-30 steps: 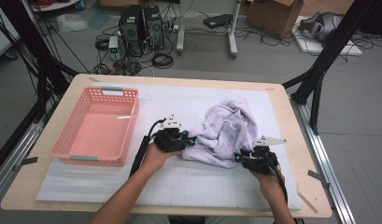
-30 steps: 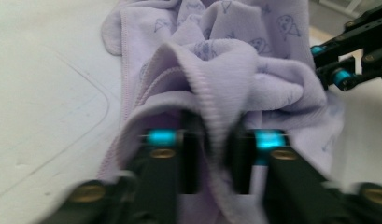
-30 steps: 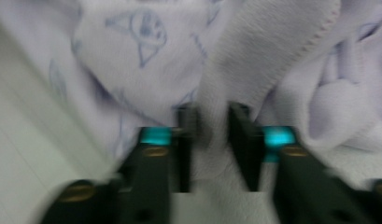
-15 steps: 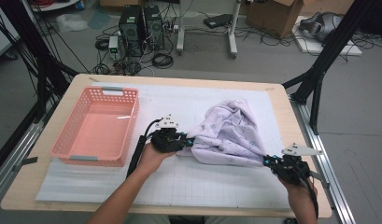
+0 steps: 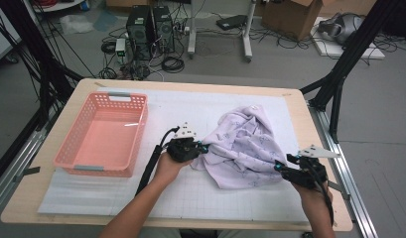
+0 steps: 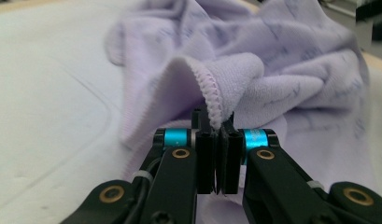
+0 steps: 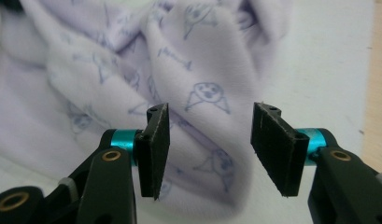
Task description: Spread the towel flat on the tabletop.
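A crumpled lilac cloth (image 5: 245, 144) printed with small drawings lies on the white mat right of centre. My left gripper (image 5: 204, 148) is at its left edge. In the left gripper view that gripper (image 6: 219, 135) is shut on the stitched hem of the cloth (image 6: 272, 60). My right gripper (image 5: 279, 166) hovers just off the cloth's lower right corner. Its jaws have just been opening, and in the right gripper view the gripper (image 7: 209, 126) stands open, the pads pressing on nothing and the cloth (image 7: 198, 51) lying beyond them.
A pink plastic basket (image 5: 141, 129) stands on the left of the mat (image 5: 190, 106), with nothing in it. The wooden table edge runs close to the right hand. Cables, computer towers and boxes sit on the floor beyond the table.
The right gripper went right, drawing the cloth's corner outward, then let go of it and opened. The left gripper stayed at the cloth's left edge.
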{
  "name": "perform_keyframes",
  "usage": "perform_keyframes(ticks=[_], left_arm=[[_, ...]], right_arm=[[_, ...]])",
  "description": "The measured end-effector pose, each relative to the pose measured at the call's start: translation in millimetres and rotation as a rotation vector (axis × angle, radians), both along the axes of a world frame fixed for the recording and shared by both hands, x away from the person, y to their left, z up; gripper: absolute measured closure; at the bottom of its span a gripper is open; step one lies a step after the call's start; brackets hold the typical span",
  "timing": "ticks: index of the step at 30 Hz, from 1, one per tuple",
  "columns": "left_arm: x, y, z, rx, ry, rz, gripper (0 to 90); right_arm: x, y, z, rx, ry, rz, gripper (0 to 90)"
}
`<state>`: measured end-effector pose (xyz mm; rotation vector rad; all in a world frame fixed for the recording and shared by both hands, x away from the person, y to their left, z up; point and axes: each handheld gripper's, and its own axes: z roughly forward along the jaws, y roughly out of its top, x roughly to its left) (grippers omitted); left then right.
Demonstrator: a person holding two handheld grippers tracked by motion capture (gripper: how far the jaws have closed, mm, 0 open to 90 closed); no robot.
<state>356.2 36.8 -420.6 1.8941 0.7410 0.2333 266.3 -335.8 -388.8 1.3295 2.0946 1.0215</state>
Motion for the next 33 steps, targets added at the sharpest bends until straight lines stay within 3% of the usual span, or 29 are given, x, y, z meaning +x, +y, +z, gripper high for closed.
perform_keyframes(ticks=[3,4,6,7,8,10,11,14,17,20,22,24,26,28,30,33], left_arm=[[6.2,10.0,2.6,-0.026,0.001,0.075,87.5],[8.3,13.9,2.9,-0.030,0.005,0.097,87.5],[11.0,22.9,4.5,-0.023,0.008,0.137,87.5],[12.0,27.1,5.3,-0.025,0.007,0.152,87.5],[12.8,30.9,6.0,-0.024,0.005,0.167,87.5],[14.5,37.1,6.8,-0.027,0.011,0.185,87.4],[14.9,39.0,7.1,-0.023,0.007,0.193,87.4],[14.0,39.6,7.2,-0.006,0.013,0.186,87.3],[9.9,35.7,6.3,0.024,0.024,0.147,86.8],[3.8,32.6,2.6,0.045,0.042,0.109,80.0],[3.2,33.5,2.4,0.033,0.055,0.105,66.5],[2.3,36.4,6.6,0.000,0.040,0.111,58.5],[0.9,39.5,13.3,-0.024,0.013,0.124,53.8],[2.1,41.0,18.8,-0.024,0.004,0.125,51.5],[5.3,41.5,21.6,-0.032,-0.001,0.131,50.8],[12.8,39.3,21.6,-0.039,0.003,0.132,50.5]], right_arm=[[16.6,16.3,-18.5,-0.080,0.036,0.030,47.7],[22.0,20.4,-26.7,-0.089,0.060,0.048,52.8],[27.1,28.5,-41.0,-0.091,0.132,0.097,72.1],[26.3,32.1,-45.4,-0.114,0.145,0.118,75.6],[22.9,33.7,-45.3,-0.126,0.126,0.123,82.5],[17.5,31.8,-42.3,-0.094,0.152,0.148,84.4],[13.4,31.0,-40.7,-0.105,0.154,0.163,84.8],[-4.8,28.3,-36.0,-0.087,0.159,0.214,85.2],[-27.0,25.1,-29.3,-0.062,0.165,0.248,85.3],[-42.4,19.2,-24.4,-0.036,0.159,0.259,82.4],[-46.8,14.1,-19.3,-0.011,0.118,0.232,72.1],[-46.3,7.6,-10.9,0.037,0.051,0.188,62.7],[-42.2,0.3,-1.4,0.092,-0.024,0.131,61.3],[-31.7,-6.4,4.7,0.116,-0.084,0.061,61.1],[-11.7,-12.2,3.1,0.115,-0.080,-0.003,61.3],[26.3,-10.8,-12.3,0.065,-0.033,-0.063,58.9]])
